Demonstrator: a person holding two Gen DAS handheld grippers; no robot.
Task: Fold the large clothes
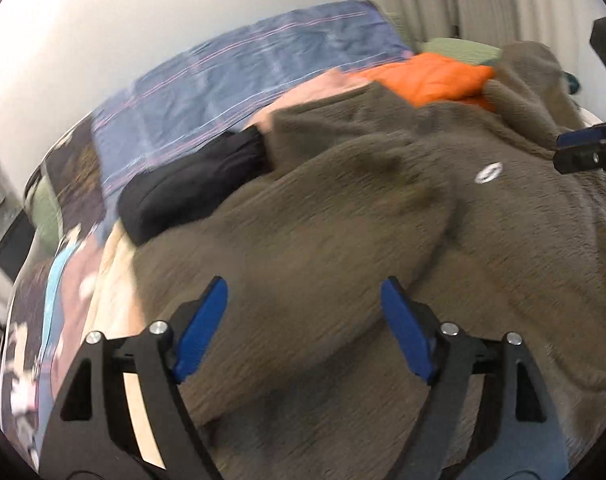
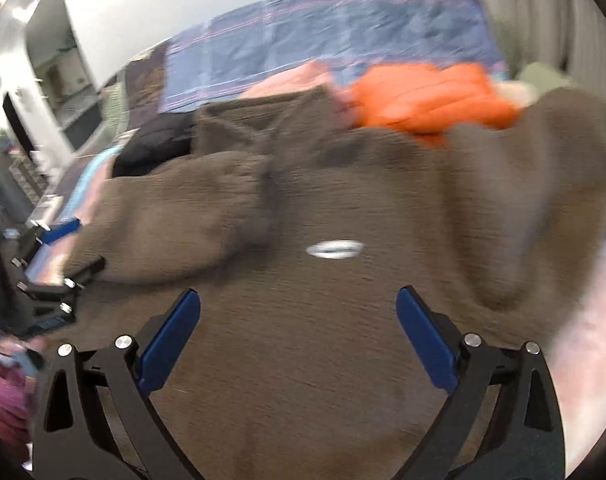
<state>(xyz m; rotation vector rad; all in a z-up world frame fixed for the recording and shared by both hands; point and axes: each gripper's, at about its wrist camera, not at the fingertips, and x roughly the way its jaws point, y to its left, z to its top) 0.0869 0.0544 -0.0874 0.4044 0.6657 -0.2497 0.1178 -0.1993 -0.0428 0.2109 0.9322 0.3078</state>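
A large olive-brown fleece sweatshirt (image 2: 323, 320) is spread front-up across a bed, its small white chest logo (image 2: 335, 249) turned toward the cameras. One sleeve (image 2: 191, 220) is seen folded inward across the body on the left side, while the opposite side, at the right of the right wrist view, is still bunched and raised. The left gripper (image 1: 303, 320) is held just above the lower part of the garment with its blue fingers (image 1: 203, 332) spread wide and nothing between them; the right gripper (image 2: 299, 344) is likewise held over the chest panel, fingers (image 2: 427, 344) wide apart and empty. Both views are smeared by motion blur, so fine creases cannot be made out. Beyond the sweatshirt, an orange puffer jacket (image 2: 431, 100), a pink garment (image 2: 291, 80), a black garment (image 1: 191, 192) and a blue plaid blanket (image 1: 243, 80) are seen lying on the bed. The step in hand is judged to be a re-reach between folds: one sleeve appears placed, the other not. The next move is judged to call for the bunched right-hand side to be pinched near its edge and carried inward over the chest, the cloth being kept flat so that the folded sleeve is not disturbed.
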